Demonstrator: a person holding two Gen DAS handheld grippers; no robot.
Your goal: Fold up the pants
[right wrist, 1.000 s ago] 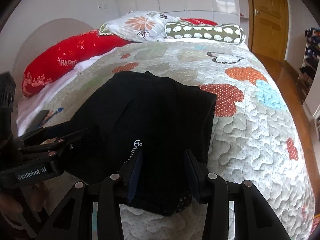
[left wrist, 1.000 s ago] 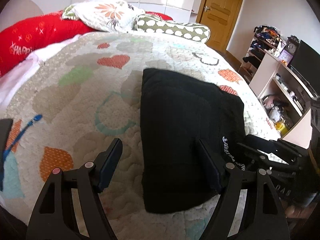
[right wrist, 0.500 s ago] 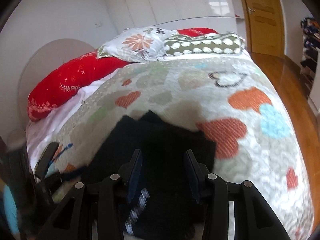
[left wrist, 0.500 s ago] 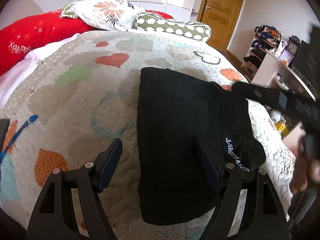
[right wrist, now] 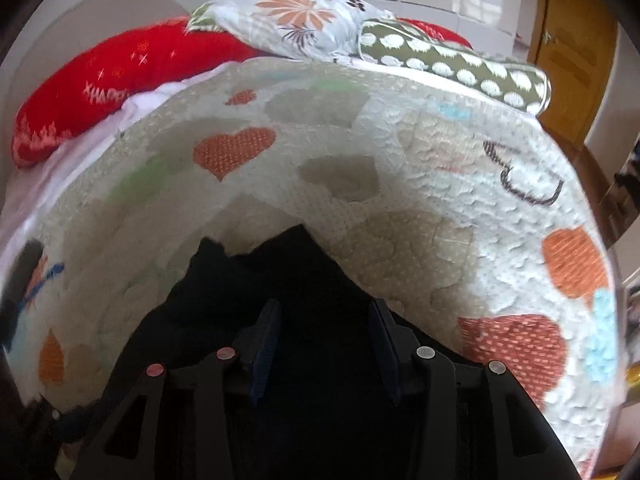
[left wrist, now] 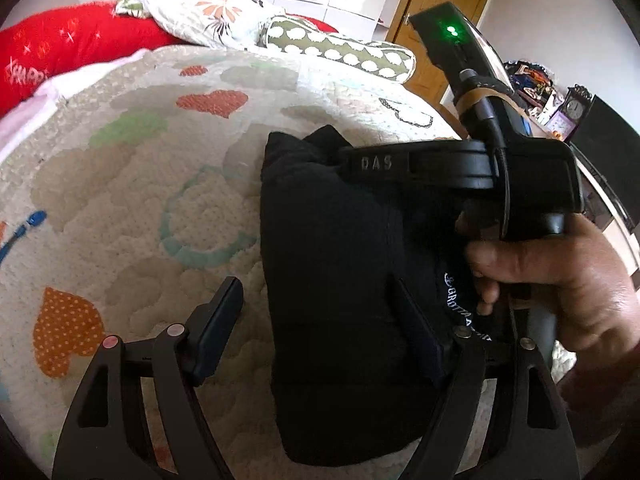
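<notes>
Right hand over folded black pants, tongs tilted downward

The folded pants lay on the quilt, toward the bed's near right part. At the far end of the bed, pillows rested behind the quilt, with a long cushion to their left and a bolster to their right. A door stood beyond the bed at far right. The left gripper straddled the pants' near left edge; the right gripper hung above the pants, its handle held in a hand at right.
</notes>
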